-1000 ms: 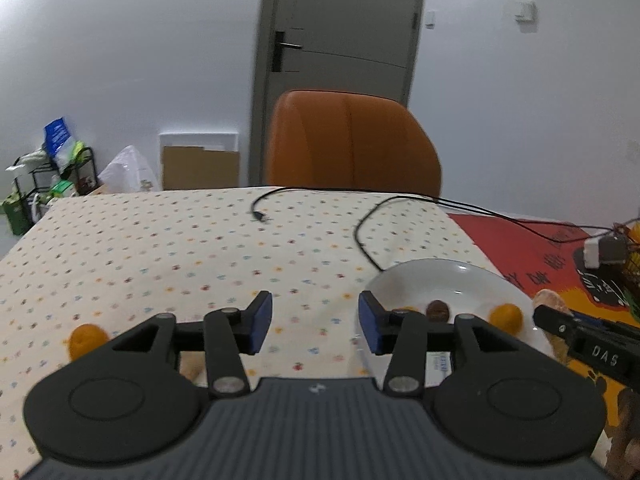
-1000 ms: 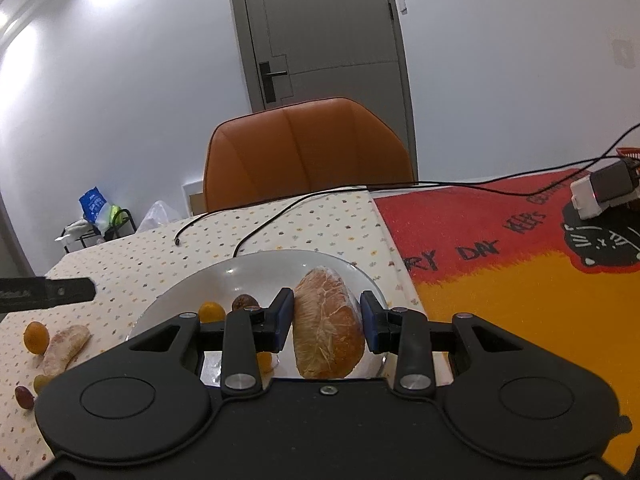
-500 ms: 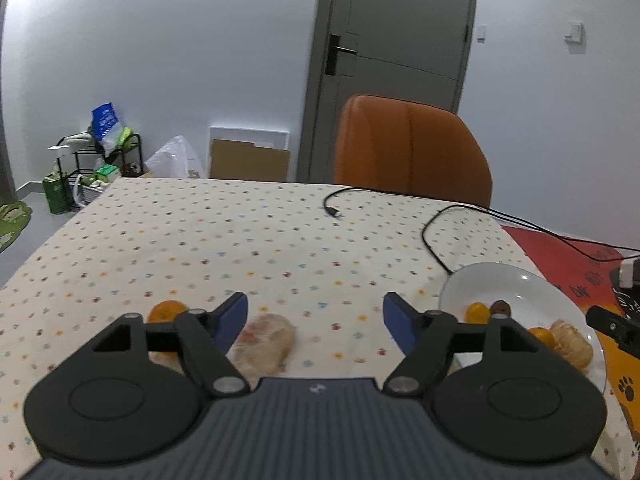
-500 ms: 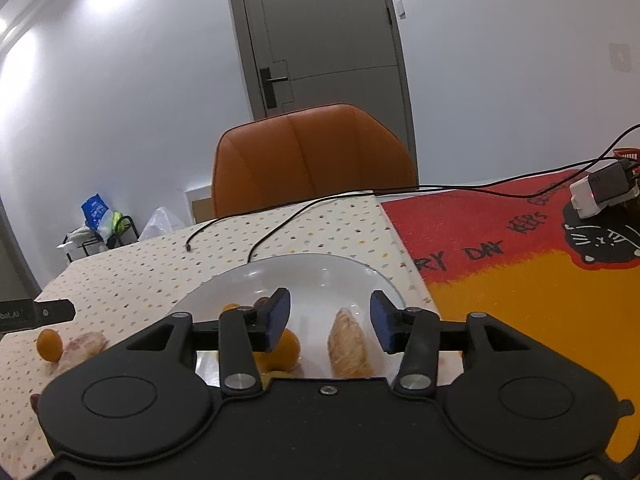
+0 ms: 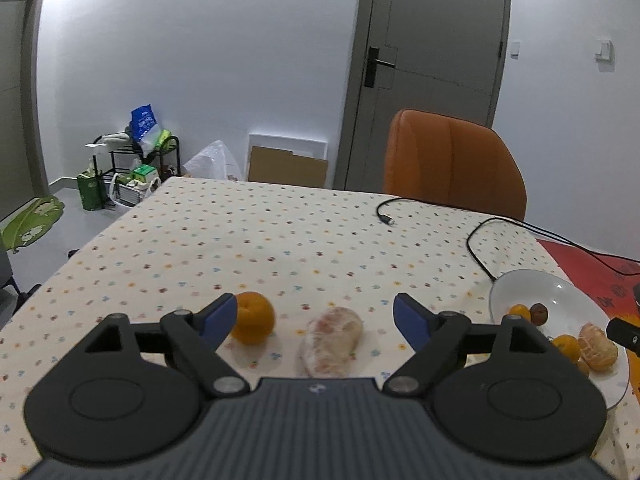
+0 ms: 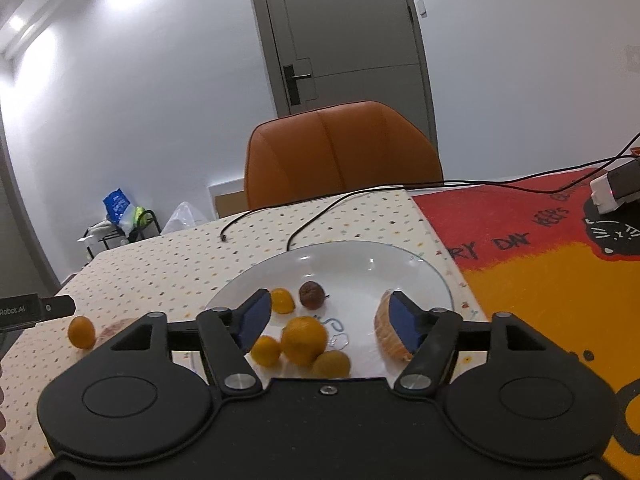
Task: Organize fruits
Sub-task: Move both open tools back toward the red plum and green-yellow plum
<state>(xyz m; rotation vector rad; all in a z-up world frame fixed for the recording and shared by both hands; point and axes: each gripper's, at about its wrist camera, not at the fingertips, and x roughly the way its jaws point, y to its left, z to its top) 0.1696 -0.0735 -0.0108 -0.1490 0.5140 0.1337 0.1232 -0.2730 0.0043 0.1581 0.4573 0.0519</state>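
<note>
Our left gripper [image 5: 316, 316] is spread wide with nothing in it, over the dotted tablecloth [image 5: 248, 240]. Between its fingers lies a peeled, wrapped-looking fruit [image 5: 331, 340]; a small orange [image 5: 253, 317] sits just beside the left fingertip. A black cable [image 5: 480, 240] curls ahead of the right finger, toward the white plate [image 5: 560, 284]. Our right gripper [image 6: 326, 314] is also released, over that plate [image 6: 360, 256]. Between its fingers we see three small oranges [image 6: 304, 340] clustered together; farther ahead lie an orange half [image 6: 282, 300] and a brown shrivelled fruit [image 6: 312, 294]. A peeled citrus piece [image 6: 386, 332] is partly hidden by the right fingertip. An orange chair [image 6: 340, 152] stands beyond the table.
</note>
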